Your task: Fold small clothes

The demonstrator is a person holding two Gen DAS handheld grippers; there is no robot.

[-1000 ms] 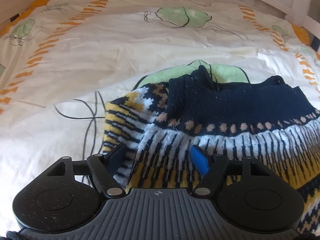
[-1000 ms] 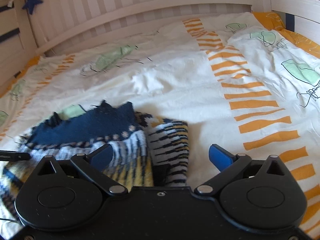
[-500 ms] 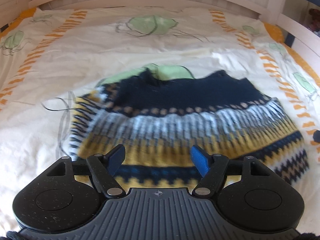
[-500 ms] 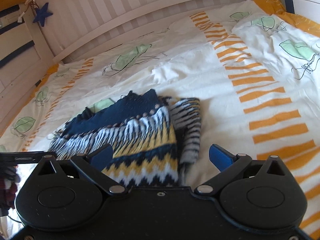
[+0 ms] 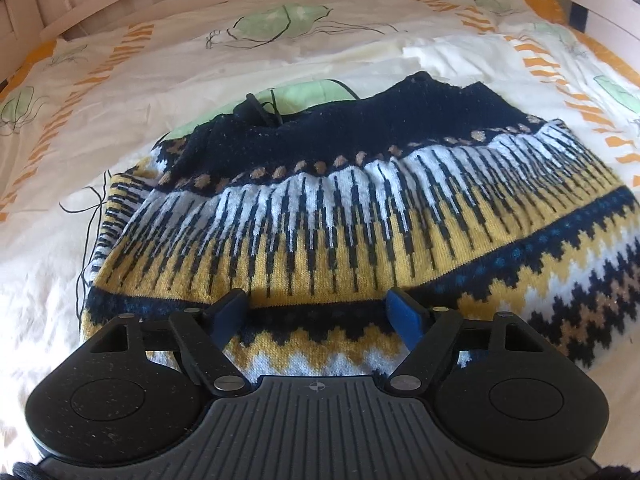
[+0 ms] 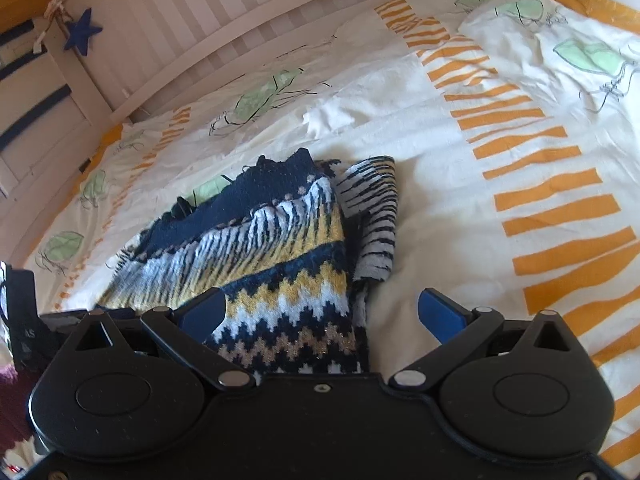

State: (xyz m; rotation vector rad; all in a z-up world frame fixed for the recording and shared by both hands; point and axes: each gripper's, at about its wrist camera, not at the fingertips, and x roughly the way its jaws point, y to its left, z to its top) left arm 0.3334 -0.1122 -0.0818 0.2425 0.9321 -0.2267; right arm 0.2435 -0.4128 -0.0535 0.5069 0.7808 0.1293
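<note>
A: Left gripper [image 5: 318,314], status?

B: Jaws spread wide, nothing between them. Its blue pads [image 5: 404,314] hang over the near hem of the knitted sweater [image 5: 360,216]; whether they touch the wool, cannot tell from the left wrist view.

A: Where does the sweater lie?

B: Folded on the bed sheet [image 5: 120,92], filling the middle of the left view. Navy yoke toward 12 o'clock, white-and-yellow striped band in the centre, zigzag hem running from 6 toward 3 o'clock. A folded-under striped part shows at 9 o'clock.

A: Right gripper [image 6: 322,312]?

B: Also spread wide, holding nothing. The left pad [image 6: 204,312] sits over the zigzag hem of the sweater [image 6: 256,248]; the right pad is over bare sheet [image 6: 440,208]. The garment's right edge runs between the two fingers. Contact not determinable.

A: Sweater in the right view?

B: Lies from centre toward 9 o'clock, with a striped sleeve [image 6: 376,216] folded along its right edge, at about 12 o'clock from the gripper.

A: Surroundings?

B: White slatted bed frame [image 6: 224,24] along 12 o'clock, a blue star [image 6: 82,34] hanging at 10 o'clock. Orange bars printed on the sheet from 1 to 4 o'clock.
</note>
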